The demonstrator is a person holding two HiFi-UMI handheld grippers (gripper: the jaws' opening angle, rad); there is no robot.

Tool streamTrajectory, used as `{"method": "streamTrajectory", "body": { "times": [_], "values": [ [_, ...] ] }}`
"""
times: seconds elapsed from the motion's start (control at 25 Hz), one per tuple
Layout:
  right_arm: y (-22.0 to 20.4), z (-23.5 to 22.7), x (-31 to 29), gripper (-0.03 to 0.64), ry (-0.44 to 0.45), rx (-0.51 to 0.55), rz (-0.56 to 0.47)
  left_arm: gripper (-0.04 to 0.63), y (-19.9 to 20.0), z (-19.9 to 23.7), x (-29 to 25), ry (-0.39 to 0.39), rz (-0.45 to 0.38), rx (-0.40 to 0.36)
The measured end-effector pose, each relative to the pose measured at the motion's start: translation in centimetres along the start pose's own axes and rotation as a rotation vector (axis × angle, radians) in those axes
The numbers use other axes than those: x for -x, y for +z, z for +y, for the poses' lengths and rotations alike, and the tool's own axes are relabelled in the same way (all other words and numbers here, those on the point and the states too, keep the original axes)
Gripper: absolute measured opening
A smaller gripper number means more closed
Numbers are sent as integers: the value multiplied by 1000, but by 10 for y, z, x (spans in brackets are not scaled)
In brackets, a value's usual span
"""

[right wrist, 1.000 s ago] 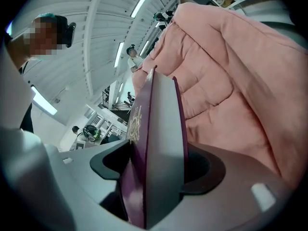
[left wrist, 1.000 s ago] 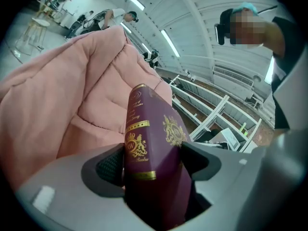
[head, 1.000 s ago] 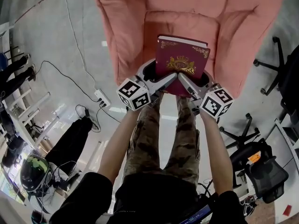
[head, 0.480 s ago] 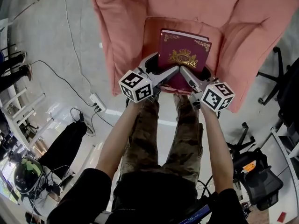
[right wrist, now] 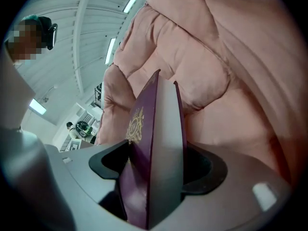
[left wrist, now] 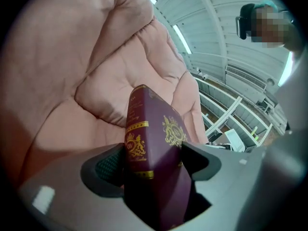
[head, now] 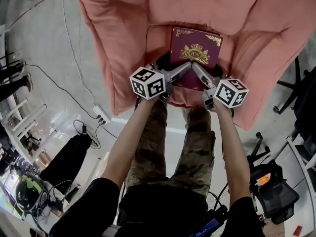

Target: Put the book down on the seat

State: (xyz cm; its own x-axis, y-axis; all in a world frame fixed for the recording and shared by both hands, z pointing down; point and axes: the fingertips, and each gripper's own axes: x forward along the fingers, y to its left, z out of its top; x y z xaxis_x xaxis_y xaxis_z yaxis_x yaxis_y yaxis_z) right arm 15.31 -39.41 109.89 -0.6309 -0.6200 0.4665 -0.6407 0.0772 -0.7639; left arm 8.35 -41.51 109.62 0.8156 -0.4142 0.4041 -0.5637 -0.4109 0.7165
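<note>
A maroon book (head: 195, 52) with a gold crest hangs over the pink armchair's seat cushion (head: 160, 41). My left gripper (head: 181, 69) is shut on the book's near left part, its spine (left wrist: 137, 134) between the jaws. My right gripper (head: 198, 69) is shut on the near right part, where the white page edge (right wrist: 166, 148) shows between the covers. Both marker cubes sit just in front of the seat's front edge. The book's underside and any gap to the cushion are hidden.
The armchair's padded arms (head: 106, 38) rise on both sides of the seat, its backrest (head: 207, 1) behind. Cables and a power strip (head: 101, 115) lie on the floor at left. Black office chairs (head: 276, 181) stand at right. The person's legs (head: 163, 142) are below the grippers.
Both grippers have carried the book forward, from in front of the chair to over the seat cushion. Their grip has not changed.
</note>
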Motion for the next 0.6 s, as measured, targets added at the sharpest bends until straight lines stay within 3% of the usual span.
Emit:
{"method": "streamTrajectory", "body": {
  "times": [0.36, 0.6],
  "values": [
    [-1, -49, -22, 393, -90, 54, 41, 357, -13, 31, -31, 71, 71, -8],
    [0, -64, -28, 380, -197, 103, 52, 322, -16, 46, -34, 202, 133, -80]
  ]
}}
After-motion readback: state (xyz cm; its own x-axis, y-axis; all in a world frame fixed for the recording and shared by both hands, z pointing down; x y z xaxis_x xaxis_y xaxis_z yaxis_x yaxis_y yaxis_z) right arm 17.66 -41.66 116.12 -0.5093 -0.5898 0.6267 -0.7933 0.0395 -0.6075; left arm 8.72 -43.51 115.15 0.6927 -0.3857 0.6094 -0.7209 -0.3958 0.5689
